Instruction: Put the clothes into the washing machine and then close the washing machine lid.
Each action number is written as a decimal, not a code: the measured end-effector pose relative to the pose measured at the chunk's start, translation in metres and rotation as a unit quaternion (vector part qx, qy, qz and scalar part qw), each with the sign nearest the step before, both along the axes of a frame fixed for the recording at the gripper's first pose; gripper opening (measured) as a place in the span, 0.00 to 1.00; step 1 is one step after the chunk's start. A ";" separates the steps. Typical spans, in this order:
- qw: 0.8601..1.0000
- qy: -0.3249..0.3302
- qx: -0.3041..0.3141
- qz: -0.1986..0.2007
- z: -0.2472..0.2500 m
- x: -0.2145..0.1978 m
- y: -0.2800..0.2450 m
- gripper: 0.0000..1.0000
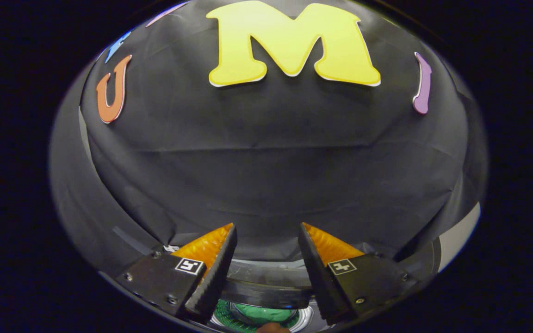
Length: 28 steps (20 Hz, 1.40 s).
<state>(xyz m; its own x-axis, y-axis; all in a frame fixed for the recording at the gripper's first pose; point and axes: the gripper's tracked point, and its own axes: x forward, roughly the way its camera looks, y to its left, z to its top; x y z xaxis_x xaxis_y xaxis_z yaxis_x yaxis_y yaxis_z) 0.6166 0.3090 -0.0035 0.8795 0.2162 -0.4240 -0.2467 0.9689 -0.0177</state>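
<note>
Gripper (266, 249) is up facing the booth's black cloth wall, jaws spread apart with nothing between them. Below the jaws sits the washing machine (266, 289), its dark curved rim and round drum showing, with green clothes (259, 313) already down inside. Fabric looks soft and light, so I'd guess it needs no more handling. The rigid lid's edge is probably where to grab next.
</note>
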 end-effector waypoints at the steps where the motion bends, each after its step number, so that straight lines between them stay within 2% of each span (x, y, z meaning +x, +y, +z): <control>1: 1.000 -0.001 0.000 0.001 0.001 0.000 0.000 0.84; 6: 1.000 0.003 -0.001 0.006 -0.002 -0.014 -0.001 0.84; 12: 0.999 -0.041 0.003 0.012 -0.002 -0.034 -0.004 0.84; 23: 0.997 -0.069 0.006 0.024 -0.008 -0.056 -0.007 0.84; 28: 0.997 -0.068 0.011 0.045 -0.026 -0.091 -0.009 0.84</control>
<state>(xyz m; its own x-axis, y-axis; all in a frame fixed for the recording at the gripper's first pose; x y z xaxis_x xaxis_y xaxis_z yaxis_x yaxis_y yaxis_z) 0.5259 0.3000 -0.0293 0.9050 0.3046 -0.2968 -0.3294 0.9435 -0.0363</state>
